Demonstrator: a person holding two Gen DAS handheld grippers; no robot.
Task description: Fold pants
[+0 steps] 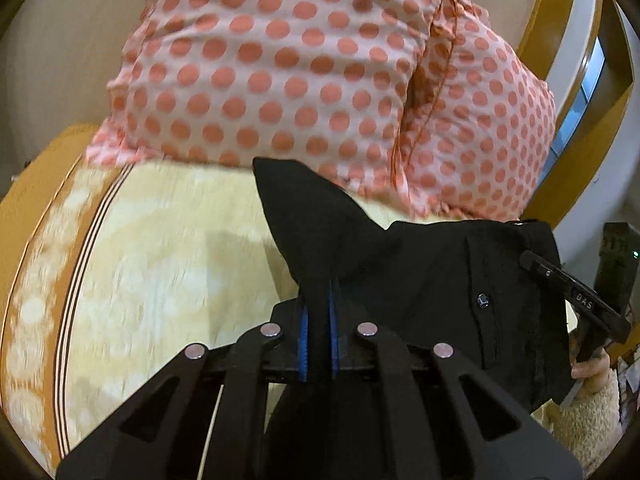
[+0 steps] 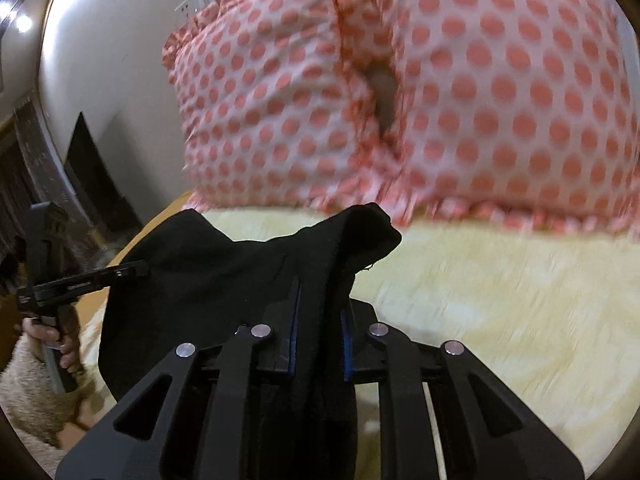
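The black pants (image 1: 400,264) hang stretched between my two grippers above a yellow bedspread (image 1: 168,264). My left gripper (image 1: 319,312) is shut on one edge of the pants, with black cloth pinched between its blue pads. My right gripper (image 2: 320,316) is shut on the other edge of the pants (image 2: 224,276). A small button (image 1: 483,300) shows on the cloth. The right gripper also shows at the right of the left wrist view (image 1: 532,260). The left gripper shows at the left of the right wrist view (image 2: 140,268).
Two pink pillows with coral dots (image 1: 288,72) (image 2: 460,100) stand against the headboard behind the pants. The bedspread has an orange border (image 1: 36,216) at the left. A dark cabinet (image 2: 92,172) stands by the wall left of the bed.
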